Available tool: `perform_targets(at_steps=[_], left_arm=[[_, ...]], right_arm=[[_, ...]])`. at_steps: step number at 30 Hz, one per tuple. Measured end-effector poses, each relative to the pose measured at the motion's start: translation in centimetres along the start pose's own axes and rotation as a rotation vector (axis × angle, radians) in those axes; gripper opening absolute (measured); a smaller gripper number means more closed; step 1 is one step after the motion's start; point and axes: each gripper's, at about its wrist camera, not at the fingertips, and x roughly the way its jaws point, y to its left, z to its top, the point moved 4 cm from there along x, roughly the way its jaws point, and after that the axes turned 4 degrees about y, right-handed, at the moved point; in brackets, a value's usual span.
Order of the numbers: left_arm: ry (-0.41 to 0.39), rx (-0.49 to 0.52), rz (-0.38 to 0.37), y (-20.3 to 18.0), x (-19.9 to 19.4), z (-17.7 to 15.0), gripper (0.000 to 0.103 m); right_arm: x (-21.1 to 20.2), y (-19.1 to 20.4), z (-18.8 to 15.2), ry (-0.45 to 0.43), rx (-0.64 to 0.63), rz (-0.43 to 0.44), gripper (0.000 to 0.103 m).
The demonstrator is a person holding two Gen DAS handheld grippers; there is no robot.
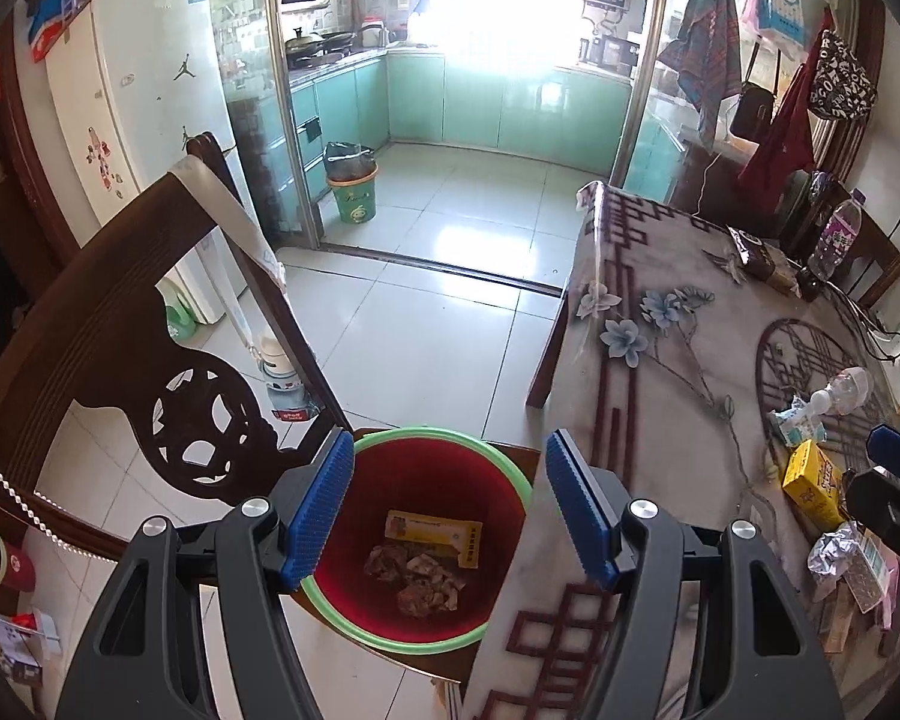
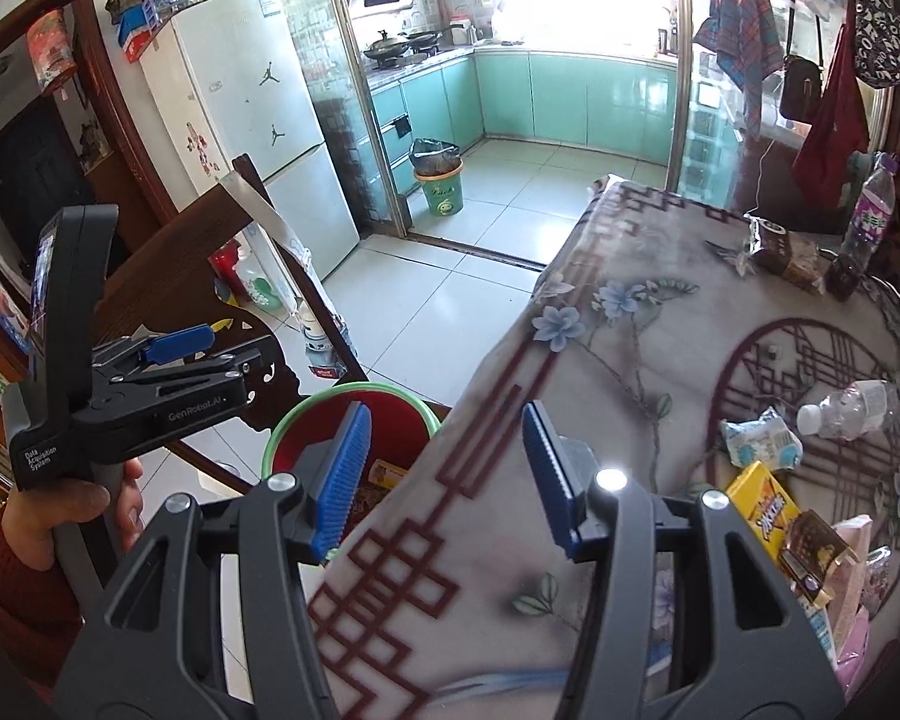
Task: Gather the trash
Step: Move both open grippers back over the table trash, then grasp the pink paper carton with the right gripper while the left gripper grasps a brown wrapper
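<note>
Both grippers are empty right now. The left gripper has its jaws spread with nothing between them, hanging over the red bin with the green rim, which sits on the chair seat at about 6 o'clock in the left wrist view. Inside the bin there's a yellow wrapper and some brownish scraps.

The right gripper is released too, jaws apart over the table edge.

The remaining trash is at 3 to 4 o'clock on the table: a yellow box, a crumpled tissue pack and a clear plastic bottle lying on its side. The carved chair back crowds the bin from 9 o'clock, and the tablecloth edge overlaps its right rim.
</note>
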Motion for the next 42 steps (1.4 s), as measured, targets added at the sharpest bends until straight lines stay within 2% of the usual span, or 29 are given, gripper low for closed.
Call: perform_targets(at_steps=[12,16,20,26,30,32,33,38,40,42], left_arm=[[-0.052,0.056,-0.023,-11.7,-4.6,-2.9,0.064],[-0.047,0.059,-0.05,-15.4,-5.1,-4.6,0.064],[0.002,0.094,-0.076,-19.7,-4.4,-6.7,0.064],[0.02,0.163,-0.119,-25.0,-4.6,-8.0,0.064],[0.044,0.181,-0.147,-27.4,-4.4,-8.5,0.064],[0.061,0.193,-0.165,-28.6,-3.9,-8.8,0.064],[0.074,0.199,-0.167,-29.1,-3.5,-9.1,0.064],[0.143,0.223,-0.185,-31.5,-1.8,-10.2,0.064],[0.158,0.239,-0.196,-32.4,-1.4,-10.5,0.064],[0.169,0.262,-0.209,-33.5,-1.0,-10.5,0.064]], right_arm=[[-6.5,-8.0,-4.6,-0.034,0.037,0.014,0.051],[-7.4,-11.1,-7.1,0.002,0.041,0.002,0.051],[-7.8,-14.6,-10.3,0.049,0.065,-0.021,0.051],[-8.2,-23.7,-14.7,0.117,0.191,-0.124,0.051],[-7.0,-29.3,-15.8,0.165,0.224,-0.199,0.049],[-5.6,-31.0,-16.3,0.201,0.23,-0.195,0.039],[-4.8,-31.8,-16.6,0.22,0.237,-0.187,0.038],[-1.3,-33.7,-18.1,0.317,0.231,-0.194,0.038],[-0.8,-34.0,-18.4,0.315,0.202,-0.214,0.038],[-0.9,-34.1,-18.2,0.307,0.176,-0.207,0.03]])
